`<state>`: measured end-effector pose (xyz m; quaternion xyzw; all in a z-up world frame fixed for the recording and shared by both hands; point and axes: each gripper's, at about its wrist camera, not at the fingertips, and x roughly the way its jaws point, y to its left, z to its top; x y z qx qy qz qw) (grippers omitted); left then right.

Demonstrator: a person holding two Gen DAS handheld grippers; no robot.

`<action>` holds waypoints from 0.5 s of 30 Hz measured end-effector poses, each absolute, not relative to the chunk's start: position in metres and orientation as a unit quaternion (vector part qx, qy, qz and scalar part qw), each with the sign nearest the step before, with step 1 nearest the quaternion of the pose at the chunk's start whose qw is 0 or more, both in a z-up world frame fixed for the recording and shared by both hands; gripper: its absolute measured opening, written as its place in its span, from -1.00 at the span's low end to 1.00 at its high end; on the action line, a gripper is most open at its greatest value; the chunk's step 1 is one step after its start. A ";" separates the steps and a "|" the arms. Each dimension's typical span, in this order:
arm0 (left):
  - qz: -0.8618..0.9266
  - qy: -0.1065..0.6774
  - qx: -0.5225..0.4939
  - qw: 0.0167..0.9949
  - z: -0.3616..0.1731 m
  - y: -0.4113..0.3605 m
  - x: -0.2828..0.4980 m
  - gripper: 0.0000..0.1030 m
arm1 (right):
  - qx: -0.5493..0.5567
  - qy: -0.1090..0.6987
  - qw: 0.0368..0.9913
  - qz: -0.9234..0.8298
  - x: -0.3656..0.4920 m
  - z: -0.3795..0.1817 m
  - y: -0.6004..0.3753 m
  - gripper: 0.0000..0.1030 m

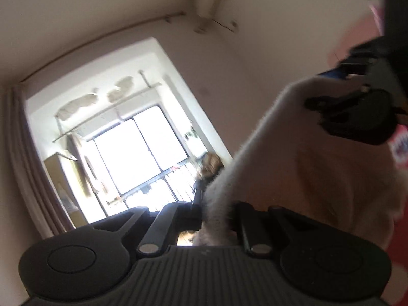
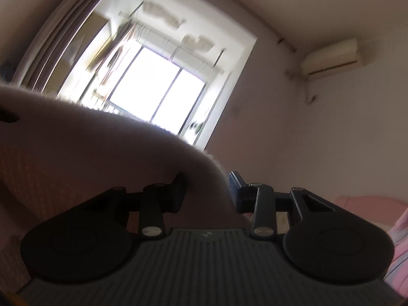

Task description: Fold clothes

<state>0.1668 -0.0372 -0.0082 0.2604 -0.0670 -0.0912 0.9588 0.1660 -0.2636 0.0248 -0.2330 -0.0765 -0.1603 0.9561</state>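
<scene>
Left gripper point(image 1: 216, 216): I see its jaws pinched together on a fuzzy cream garment point(image 1: 306, 165).
Right gripper point(image 2: 207, 191): my jaws are clamped on the same fleecy cloth point(image 2: 102, 153), a thicker fold between them.
Garment: held up in the air, stretched between both grippers, backlit and blurred.
Other gripper point(image 1: 357, 117): seen from the left camera at the cloth's upper right edge.
Room: bright balcony window point(image 2: 163, 84), curtain point(image 1: 30, 165), wall air conditioner point(image 2: 331, 56), pink bedding point(image 2: 397, 242).
</scene>
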 end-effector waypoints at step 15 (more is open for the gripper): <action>-0.121 -0.092 0.206 0.967 0.081 0.015 0.127 -0.83 | -0.181 -0.234 0.942 -0.155 0.050 0.210 -0.289 -0.66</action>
